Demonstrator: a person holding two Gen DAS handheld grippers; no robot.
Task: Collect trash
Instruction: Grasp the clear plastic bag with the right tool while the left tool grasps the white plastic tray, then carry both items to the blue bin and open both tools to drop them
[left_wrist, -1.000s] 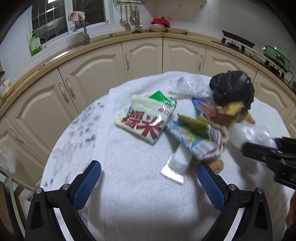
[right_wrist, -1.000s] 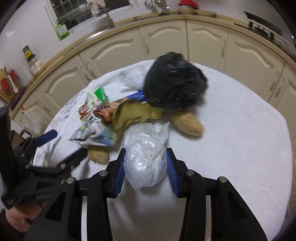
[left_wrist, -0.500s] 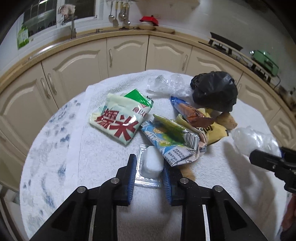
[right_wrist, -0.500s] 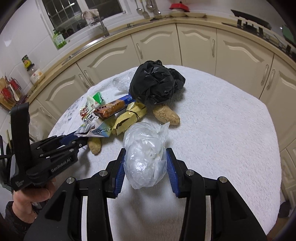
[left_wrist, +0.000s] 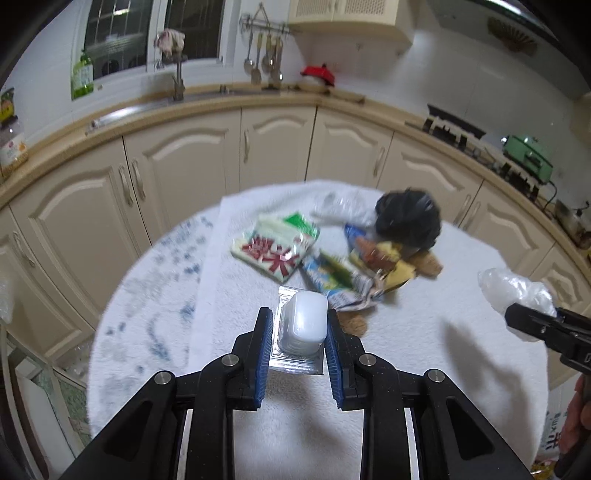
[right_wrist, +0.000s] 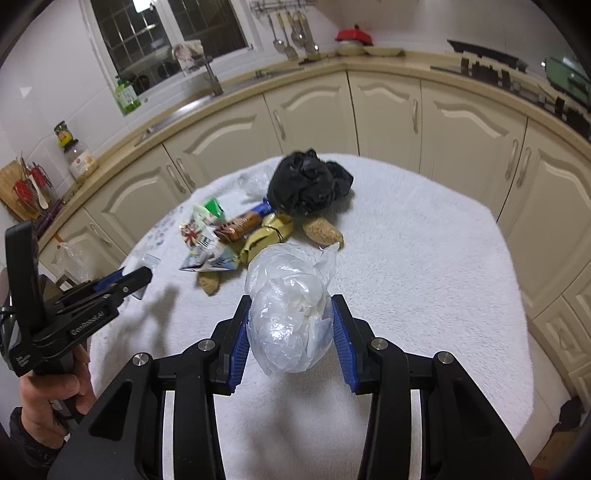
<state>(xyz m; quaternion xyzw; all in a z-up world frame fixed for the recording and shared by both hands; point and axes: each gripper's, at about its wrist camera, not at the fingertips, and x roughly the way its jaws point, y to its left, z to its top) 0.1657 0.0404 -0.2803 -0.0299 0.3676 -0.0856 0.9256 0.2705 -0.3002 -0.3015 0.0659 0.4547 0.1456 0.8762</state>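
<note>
My left gripper (left_wrist: 299, 325) is shut on a small white plastic cup with a foil lid (left_wrist: 303, 322) and holds it above the table. My right gripper (right_wrist: 290, 326) is shut on a clear plastic bag stuffed with white paper (right_wrist: 291, 310), also lifted; it shows in the left wrist view (left_wrist: 517, 291). On the white towel-covered round table (right_wrist: 424, 258) lies a pile of trash: a black plastic bag (right_wrist: 306, 186), a green-and-white packet with red characters (left_wrist: 275, 245), snack wrappers (right_wrist: 240, 223) and brown crusty pieces (right_wrist: 321, 230).
Cream kitchen cabinets (left_wrist: 277, 147) curve behind the table, with a sink counter and window above. A crumpled clear bag (left_wrist: 338, 201) lies at the table's far side. The left gripper and the hand holding it show at the left of the right wrist view (right_wrist: 74, 310).
My left gripper closed on the white cup and lifted it off the table, drawing back from the pile. My right gripper rose and drew back with the clear bag.
</note>
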